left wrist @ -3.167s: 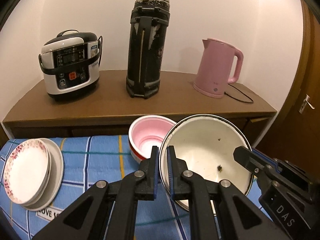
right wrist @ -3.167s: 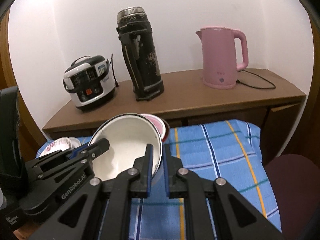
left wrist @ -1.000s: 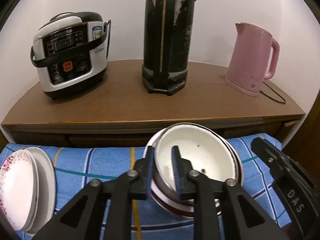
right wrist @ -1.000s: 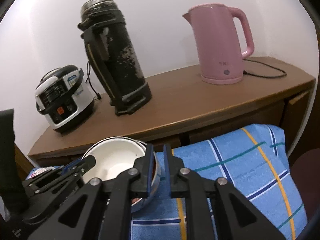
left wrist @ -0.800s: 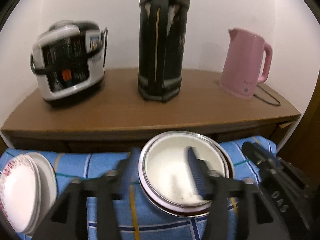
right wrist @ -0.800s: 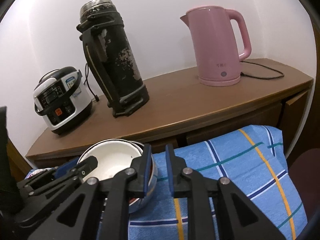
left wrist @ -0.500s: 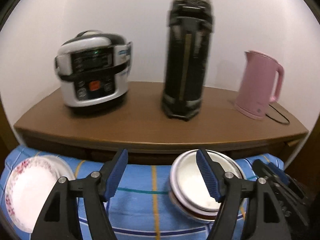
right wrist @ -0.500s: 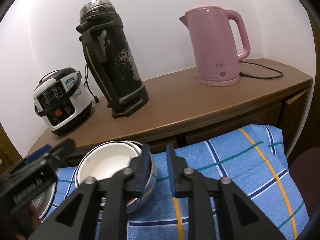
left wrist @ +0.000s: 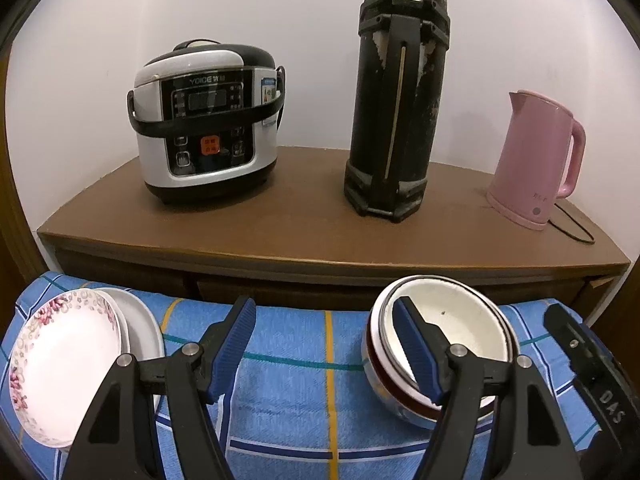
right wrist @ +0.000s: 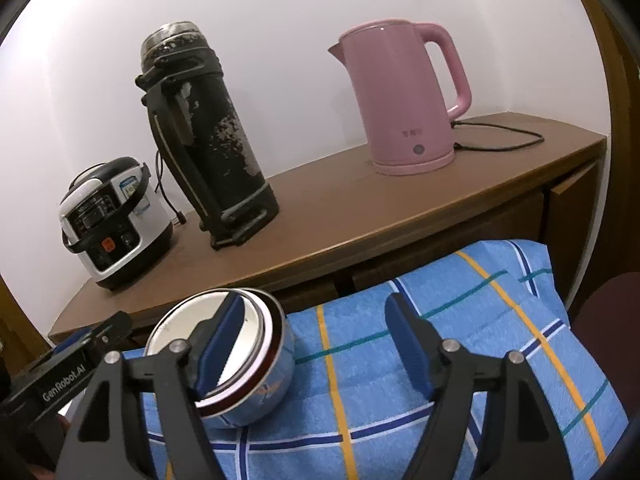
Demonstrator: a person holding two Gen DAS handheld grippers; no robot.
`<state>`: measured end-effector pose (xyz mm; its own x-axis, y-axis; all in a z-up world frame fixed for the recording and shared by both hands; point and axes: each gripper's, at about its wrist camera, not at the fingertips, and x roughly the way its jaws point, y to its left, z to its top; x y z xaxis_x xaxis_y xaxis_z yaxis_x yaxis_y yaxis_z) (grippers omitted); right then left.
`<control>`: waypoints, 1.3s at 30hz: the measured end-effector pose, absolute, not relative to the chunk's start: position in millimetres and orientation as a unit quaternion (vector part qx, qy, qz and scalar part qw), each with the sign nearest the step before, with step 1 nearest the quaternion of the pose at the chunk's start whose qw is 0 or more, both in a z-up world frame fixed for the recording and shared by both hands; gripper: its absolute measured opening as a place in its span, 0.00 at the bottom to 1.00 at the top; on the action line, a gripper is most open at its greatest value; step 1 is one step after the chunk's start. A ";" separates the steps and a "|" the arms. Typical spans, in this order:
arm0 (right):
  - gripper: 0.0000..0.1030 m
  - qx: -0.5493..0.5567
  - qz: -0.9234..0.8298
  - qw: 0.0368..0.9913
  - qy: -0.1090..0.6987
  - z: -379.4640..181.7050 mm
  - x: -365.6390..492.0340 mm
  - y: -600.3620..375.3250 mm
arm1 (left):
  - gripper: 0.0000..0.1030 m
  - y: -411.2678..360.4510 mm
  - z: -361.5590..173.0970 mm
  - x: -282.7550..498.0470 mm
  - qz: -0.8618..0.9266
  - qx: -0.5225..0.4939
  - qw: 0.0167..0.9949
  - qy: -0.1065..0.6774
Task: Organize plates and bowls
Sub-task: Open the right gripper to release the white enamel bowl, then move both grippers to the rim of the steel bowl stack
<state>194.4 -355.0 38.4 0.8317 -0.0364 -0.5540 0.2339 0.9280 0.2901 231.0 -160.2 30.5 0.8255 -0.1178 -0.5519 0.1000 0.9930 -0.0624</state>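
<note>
Now both tongs are standing wide and empty, the right tongs [right wrist: 314, 344] having just been opening. The white enamel bowl with a dark rim [left wrist: 448, 336], nested in another, is sitting at the left tongs' [left wrist: 324, 344] right finger; being rigid, smooth and chip-prone, it is best gripped across the rim.

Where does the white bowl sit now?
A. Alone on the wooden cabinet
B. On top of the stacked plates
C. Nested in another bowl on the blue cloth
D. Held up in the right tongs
C: the white bowl rests inside a red-rimmed bowl on the blue checked cloth, with both tongs open.
</note>
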 end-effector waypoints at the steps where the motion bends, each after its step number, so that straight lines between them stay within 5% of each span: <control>1: 0.76 0.179 -0.072 0.940 0.280 37.8 193.5 -355.8 | 0.71 -159.9 30.0 231.0 -0.055 -0.015 0.955 0.290; 15: 0.89 0.129 -0.097 0.963 0.217 48.6 181.1 -346.7 | 0.71 -161.2 27.8 230.9 -0.046 -0.005 0.959 0.279; 27: 0.89 0.131 -0.079 0.959 0.241 43.1 187.6 -344.7 | 0.71 -161.7 25.2 234.5 -0.055 -0.016 0.955 0.290; 39: 0.70 0.160 -0.045 0.941 0.294 26.0 202.3 -343.5 | 0.71 -163.1 10.7 246.4 -0.069 -0.056 0.944 0.319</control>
<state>202.3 -343.5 26.0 0.8231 0.0098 -0.5678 0.1780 0.9450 0.2743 246.4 -163.1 10.7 0.7873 -0.1652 -0.5940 0.0942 0.9844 -0.1489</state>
